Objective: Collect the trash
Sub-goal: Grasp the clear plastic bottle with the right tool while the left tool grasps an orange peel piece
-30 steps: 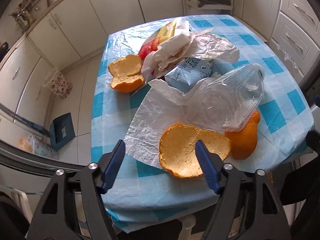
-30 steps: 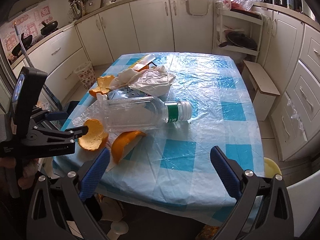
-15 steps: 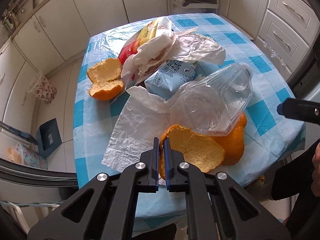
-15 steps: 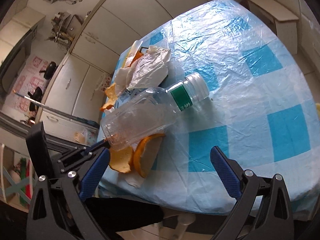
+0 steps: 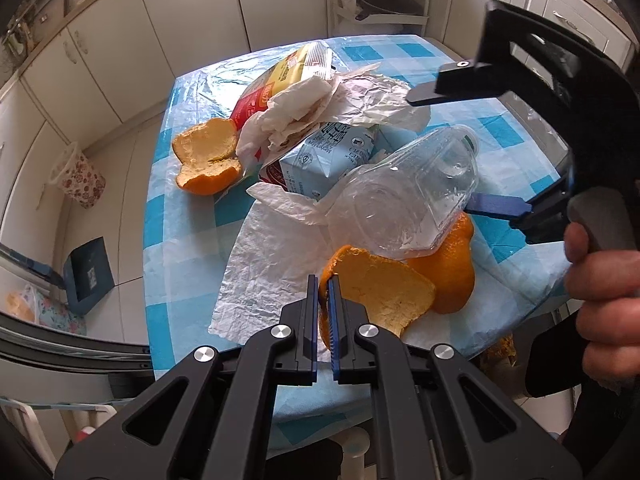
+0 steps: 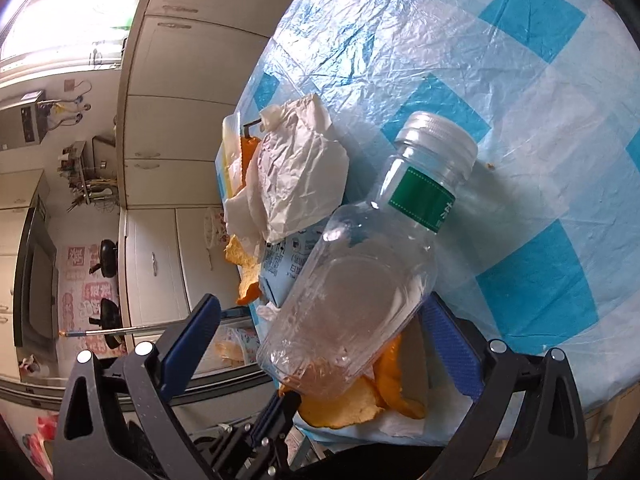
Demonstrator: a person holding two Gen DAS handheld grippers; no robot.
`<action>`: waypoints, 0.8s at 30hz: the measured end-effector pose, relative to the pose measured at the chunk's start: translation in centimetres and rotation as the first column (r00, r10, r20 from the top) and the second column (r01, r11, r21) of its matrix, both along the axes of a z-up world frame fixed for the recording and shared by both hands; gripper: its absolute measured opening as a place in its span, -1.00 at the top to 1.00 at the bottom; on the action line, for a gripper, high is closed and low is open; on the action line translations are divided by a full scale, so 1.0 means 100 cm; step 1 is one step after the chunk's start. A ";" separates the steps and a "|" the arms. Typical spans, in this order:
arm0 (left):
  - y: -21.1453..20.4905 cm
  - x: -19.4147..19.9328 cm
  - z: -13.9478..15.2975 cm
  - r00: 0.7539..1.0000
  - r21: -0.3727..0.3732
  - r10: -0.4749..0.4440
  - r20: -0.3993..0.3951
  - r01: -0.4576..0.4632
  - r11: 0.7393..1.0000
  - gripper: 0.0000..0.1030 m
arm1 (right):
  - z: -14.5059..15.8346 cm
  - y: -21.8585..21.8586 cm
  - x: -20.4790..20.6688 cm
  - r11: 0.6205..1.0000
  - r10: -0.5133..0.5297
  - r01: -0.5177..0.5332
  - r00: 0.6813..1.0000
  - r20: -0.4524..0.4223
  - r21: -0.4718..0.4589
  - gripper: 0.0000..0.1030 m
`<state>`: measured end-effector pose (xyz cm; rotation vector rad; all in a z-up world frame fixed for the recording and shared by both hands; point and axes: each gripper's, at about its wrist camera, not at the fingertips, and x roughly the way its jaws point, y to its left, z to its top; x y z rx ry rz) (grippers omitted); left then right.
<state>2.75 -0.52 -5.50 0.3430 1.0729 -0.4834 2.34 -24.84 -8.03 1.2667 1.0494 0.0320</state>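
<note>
- The bare far side of the surface [image 6: 520, 80] offers open passage.
- The near edge is crowded: plastic bottle [image 6: 360, 280] over orange peels [image 5: 384, 292], carton [image 5: 324, 164] and crumpled paper [image 5: 304, 108] behind.

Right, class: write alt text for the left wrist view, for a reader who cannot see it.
The left claw is shut on the edge of an orange peel lying on a white napkin. Behind it a clear plastic bottle, a milk carton and wrappers litter the blue-checked table; the right claw, open, straddles the bottle.
</note>
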 end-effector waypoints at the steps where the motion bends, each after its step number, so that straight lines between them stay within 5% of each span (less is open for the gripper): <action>1: 0.002 0.000 0.001 1.000 -0.007 0.003 -0.001 -0.003 1.000 0.91 | -0.002 0.000 0.002 1.000 -0.010 0.010 1.000 -0.006 0.006 -0.87; 5: 0.013 0.003 0.003 0.999 -0.027 0.033 -0.008 -0.033 0.999 0.91 | -0.018 -0.004 0.003 0.998 -0.020 0.020 1.000 0.003 0.061 -0.24; 16: 0.036 0.010 0.019 0.995 -0.169 0.096 -0.022 -0.098 0.981 0.91 | 0.013 -0.025 -0.026 1.000 0.011 -0.015 0.982 0.186 0.018 -0.15; 24: 0.034 0.009 0.028 0.993 -0.230 0.113 -0.015 -0.114 0.967 0.91 | 0.022 -0.051 -0.052 1.000 0.012 -0.010 0.971 0.237 -0.009 -0.12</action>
